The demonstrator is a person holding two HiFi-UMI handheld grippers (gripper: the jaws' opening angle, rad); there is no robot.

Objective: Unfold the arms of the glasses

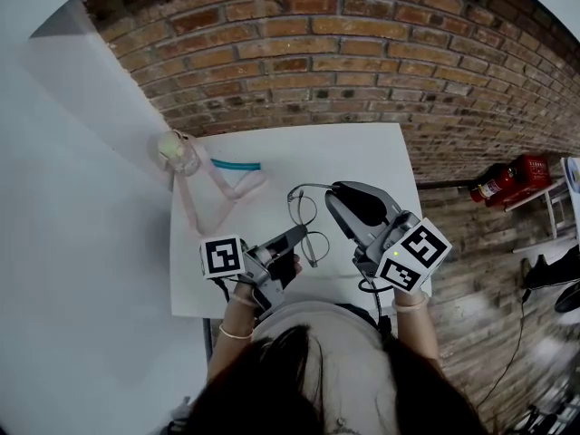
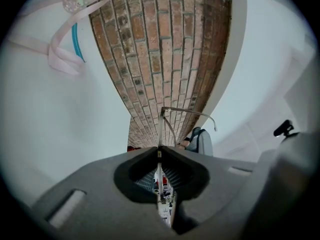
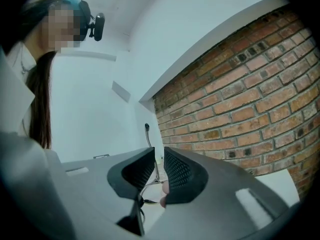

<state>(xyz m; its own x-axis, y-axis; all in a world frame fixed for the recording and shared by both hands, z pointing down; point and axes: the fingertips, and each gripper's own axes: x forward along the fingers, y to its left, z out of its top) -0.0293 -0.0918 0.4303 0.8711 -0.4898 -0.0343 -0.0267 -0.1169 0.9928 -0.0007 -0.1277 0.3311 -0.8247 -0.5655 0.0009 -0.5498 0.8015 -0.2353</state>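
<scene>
Thin wire-rimmed glasses (image 1: 306, 217) hang above the white table (image 1: 362, 152), between my two grippers. My left gripper (image 1: 303, 235) is shut on the frame by the near lens. In the left gripper view the wire (image 2: 187, 112) runs out of the closed left gripper (image 2: 160, 151), with one arm stretching away to the right. My right gripper (image 1: 334, 191) is at the end of that arm. In the right gripper view its jaws stand a narrow gap apart at the right gripper (image 3: 159, 160), and the thin arm (image 3: 149, 144) rises through the gap.
A pink strap (image 1: 217, 198) tied to a small clear bottle (image 1: 177, 150) lies on the table's far left, with a blue strip (image 1: 236, 164) beside it. Brick surface surrounds the table. A red fire extinguisher (image 1: 507, 178) sits off to the right.
</scene>
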